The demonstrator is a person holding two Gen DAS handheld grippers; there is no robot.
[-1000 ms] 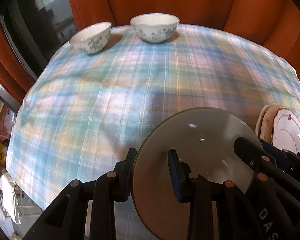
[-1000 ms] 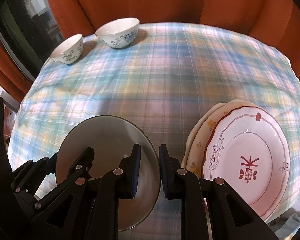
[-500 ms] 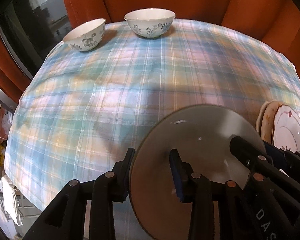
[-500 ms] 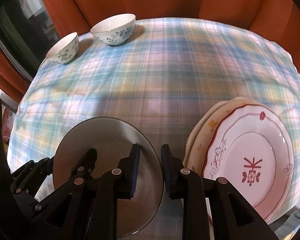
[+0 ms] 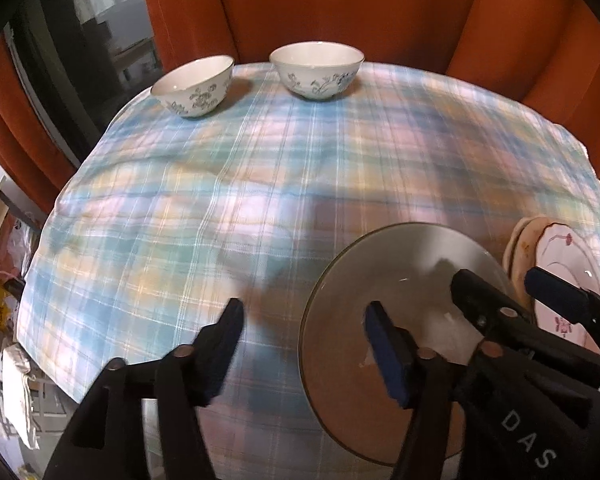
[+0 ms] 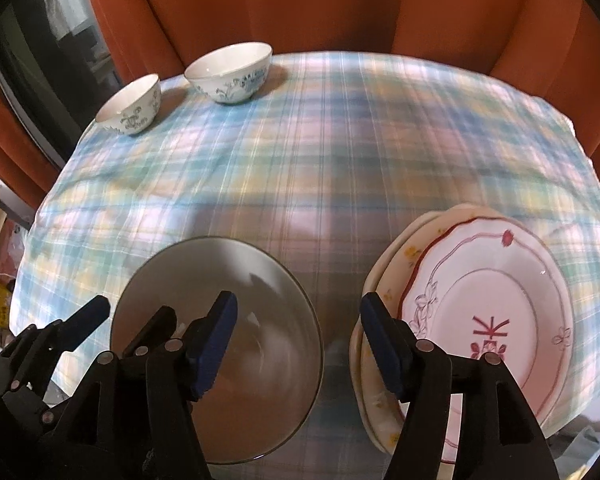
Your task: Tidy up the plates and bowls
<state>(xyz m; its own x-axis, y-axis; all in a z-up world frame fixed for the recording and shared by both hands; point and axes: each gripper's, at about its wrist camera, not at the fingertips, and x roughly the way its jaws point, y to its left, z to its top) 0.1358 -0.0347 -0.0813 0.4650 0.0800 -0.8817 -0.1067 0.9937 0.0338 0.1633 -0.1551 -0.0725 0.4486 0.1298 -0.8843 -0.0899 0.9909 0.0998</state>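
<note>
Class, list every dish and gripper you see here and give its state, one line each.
Large grey bowl: upright on cloth, released.
Two small white floral bowls: upright, separate.
Patterned plates: stacked.
Left gripper: jaws opening, astride the bowl's rim.
Right gripper: jaws opening, astride the rim.

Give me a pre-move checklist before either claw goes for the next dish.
1. Left claw off the grey bowl: ok, jaws opening, rim between them, pads clear.
2. Right claw free: ok, jaws opening, pads apart.
3. Grey bowl resting on the tablecloth: ok.
4. Plate stack fully on the table: not ok, it overhangs the near edge.
5. Two floral bowls upright, unstacked: ok.
</note>
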